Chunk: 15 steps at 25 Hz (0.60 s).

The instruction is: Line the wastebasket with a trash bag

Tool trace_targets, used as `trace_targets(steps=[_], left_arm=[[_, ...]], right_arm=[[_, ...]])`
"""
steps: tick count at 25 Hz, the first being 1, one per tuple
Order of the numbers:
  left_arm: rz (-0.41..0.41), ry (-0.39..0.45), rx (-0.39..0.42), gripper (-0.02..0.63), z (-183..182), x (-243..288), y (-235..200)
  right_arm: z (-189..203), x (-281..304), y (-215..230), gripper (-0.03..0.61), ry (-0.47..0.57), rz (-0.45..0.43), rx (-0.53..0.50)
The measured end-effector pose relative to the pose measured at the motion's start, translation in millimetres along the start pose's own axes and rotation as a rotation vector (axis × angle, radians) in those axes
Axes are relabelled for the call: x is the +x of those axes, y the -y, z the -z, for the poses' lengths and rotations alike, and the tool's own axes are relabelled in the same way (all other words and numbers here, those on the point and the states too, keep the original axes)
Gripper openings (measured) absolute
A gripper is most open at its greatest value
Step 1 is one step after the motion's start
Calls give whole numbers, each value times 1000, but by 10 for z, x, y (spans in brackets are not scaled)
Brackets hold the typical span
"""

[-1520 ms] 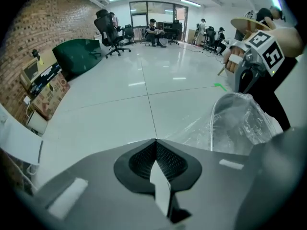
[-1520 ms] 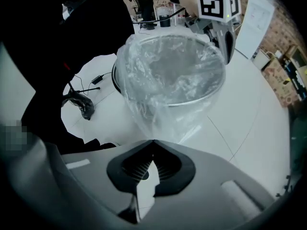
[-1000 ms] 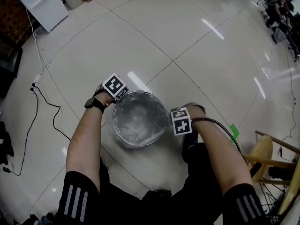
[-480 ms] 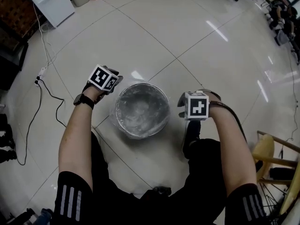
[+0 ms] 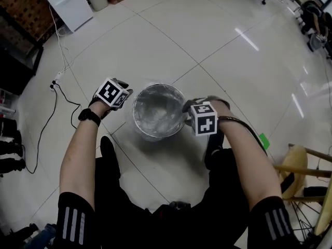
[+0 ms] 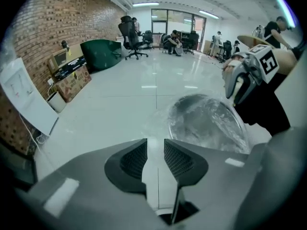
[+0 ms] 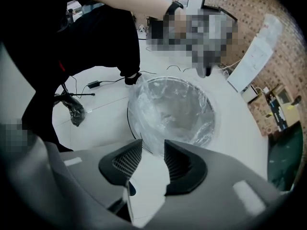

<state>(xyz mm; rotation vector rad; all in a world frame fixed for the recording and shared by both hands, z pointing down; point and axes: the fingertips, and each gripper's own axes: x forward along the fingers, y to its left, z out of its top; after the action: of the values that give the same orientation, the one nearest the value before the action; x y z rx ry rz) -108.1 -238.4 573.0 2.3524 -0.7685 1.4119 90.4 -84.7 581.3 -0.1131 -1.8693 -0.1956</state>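
Both the left gripper (image 6: 155, 150) and right gripper (image 7: 153, 159) have just opened, empty, the clear plastic trash bag (image 5: 158, 110) seemingly already lining the round grey wastebasket (image 5: 155, 133).

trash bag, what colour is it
The trash bag is clear, colourless plastic; the right gripper view shows it best.

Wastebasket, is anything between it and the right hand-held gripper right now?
Nothing visible. The right hand-held gripper, whose jaws have just been opening and hold nothing, looks across bare floor straight at the wastebasket, which is already lined with the clear trash bag.
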Motion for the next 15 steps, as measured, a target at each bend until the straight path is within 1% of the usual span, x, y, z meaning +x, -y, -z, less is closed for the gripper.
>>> trace_targets(steps=[2, 5, 6, 8, 9, 11, 13, 15], left_arm=[[-7, -50, 40, 103, 201, -128, 141], [0, -80, 44, 103, 459, -281, 360], [10, -86, 50, 103, 524, -309, 457], [42, -109, 88, 103, 630, -339, 672], [60, -129, 109, 103, 699, -329, 761], [80, -173, 134, 111, 834, -283, 858], [94, -207, 148, 130, 922, -229, 904], [137, -217, 168, 162, 944, -184, 989]], right_arm=[[34, 99, -24, 155, -12, 3, -22], [142, 221, -62, 148, -42, -12, -36], [170, 239, -80, 131, -46, -21, -32], [196, 220, -94, 88, -50, -31, -21], [196, 195, -90, 9, -50, -33, -16], [169, 142, -121, 6, -37, -56, 1], [156, 107, -228, 6, -22, -108, 21], [207, 95, -365, 6, -27, -167, 36]])
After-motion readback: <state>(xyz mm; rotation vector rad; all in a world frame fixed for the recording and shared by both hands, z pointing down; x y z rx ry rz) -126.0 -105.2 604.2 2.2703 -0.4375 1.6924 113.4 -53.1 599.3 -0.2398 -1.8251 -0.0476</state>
